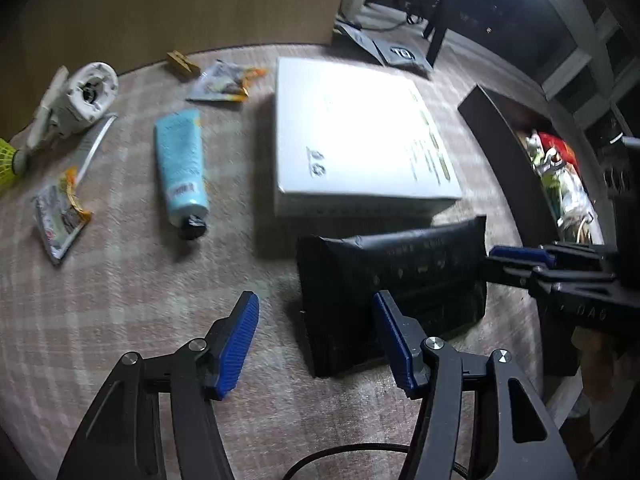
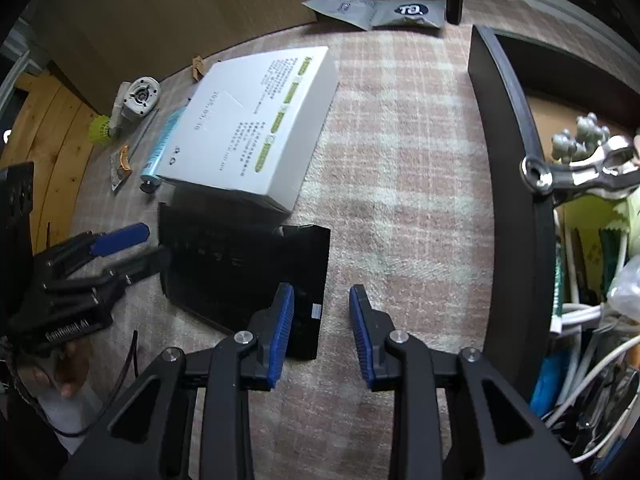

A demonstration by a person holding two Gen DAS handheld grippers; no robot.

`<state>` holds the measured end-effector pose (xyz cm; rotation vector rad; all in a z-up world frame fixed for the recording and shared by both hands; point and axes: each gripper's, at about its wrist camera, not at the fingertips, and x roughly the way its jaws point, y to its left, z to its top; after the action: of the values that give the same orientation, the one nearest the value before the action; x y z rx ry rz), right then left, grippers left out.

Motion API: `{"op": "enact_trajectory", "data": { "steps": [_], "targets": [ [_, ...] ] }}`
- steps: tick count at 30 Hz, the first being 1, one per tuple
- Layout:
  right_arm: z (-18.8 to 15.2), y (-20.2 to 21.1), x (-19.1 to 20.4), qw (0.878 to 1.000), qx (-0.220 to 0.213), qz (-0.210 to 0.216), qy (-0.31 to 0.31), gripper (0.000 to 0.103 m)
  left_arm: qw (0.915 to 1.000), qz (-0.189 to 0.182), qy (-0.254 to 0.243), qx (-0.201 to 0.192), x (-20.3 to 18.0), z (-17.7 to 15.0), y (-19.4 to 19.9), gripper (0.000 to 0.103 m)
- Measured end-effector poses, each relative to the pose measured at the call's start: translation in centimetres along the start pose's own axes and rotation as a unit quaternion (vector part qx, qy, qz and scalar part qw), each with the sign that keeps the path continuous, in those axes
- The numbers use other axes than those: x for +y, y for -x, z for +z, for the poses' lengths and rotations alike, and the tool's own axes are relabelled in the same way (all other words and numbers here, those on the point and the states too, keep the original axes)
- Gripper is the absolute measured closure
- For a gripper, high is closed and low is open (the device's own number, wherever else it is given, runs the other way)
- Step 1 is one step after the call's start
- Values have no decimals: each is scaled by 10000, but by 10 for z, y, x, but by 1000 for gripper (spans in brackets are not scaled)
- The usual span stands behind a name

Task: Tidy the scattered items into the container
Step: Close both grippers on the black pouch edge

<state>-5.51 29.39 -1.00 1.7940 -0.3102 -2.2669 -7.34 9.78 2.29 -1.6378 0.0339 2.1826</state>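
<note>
The left claw (image 1: 316,344) hangs over a soft checked cloth (image 1: 140,300) in pink and cream. Its two black arms end in blue ribbed pads (image 1: 240,344), and the pads stand wide apart with nothing between them, so the claw is released. Just ahead of its right pad lies a flat black pouch (image 1: 400,276), smooth and a bit shiny, with a folded flap on the near side. Behind the pouch sits a big white box (image 1: 352,136), flat and square, with small print on top. Ahead and to the left of the claw lies a light blue tube (image 1: 180,160) with a black cap (image 1: 192,228). Farther left are two crinkly snack packets (image 1: 60,220) (image 1: 224,82), a round white plastic part (image 1: 86,94), a thin grey strip (image 1: 94,144) and a yellow shuttlecock (image 1: 8,160). A small wooden peg (image 1: 182,64) lies at the far edge of the cloth.

The right claw (image 2: 320,332) also has blue ribbed pads (image 2: 280,336). They stand a little apart and grip nothing, so it is released too. The corner of the black pouch (image 2: 240,272) lies just under its left pad; I cannot tell if they touch. To the right of this claw is the container (image 2: 516,184), a dark box with a thick smooth wall. Inside it are white cords (image 2: 580,360), a shiny metal tool (image 2: 580,172) and other things piled together. Past the cloth lie two flat grey bags (image 2: 380,10)
</note>
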Motion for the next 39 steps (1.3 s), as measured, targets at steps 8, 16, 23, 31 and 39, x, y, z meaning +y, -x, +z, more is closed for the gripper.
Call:
{"op": "enact_trajectory", "data": {
  "steps": [8, 16, 23, 31, 39],
  "targets": [
    [-2, -5, -3, 9994, 73, 272, -209, 75, 9992, -391, -108, -14, -14, 2, -9, 44],
    [-2, -6, 5, 9993, 68, 338, -174, 76, 9980, -631, -55, 50, -25, 3, -8, 58],
    [4, 4, 16, 9976, 22, 686, -117, 86, 9958, -800, -403, -198, -48, 13, 9, 80],
    [5, 5, 2, 9994, -84, 178, -271, 68, 9958, -879, -210, -151, -41, 13, -1, 80],
    [6, 0, -18, 9967, -93, 495, -629, 50, 9952, -967, -114, -90, -25, 7, -14, 75]
  ]
}}
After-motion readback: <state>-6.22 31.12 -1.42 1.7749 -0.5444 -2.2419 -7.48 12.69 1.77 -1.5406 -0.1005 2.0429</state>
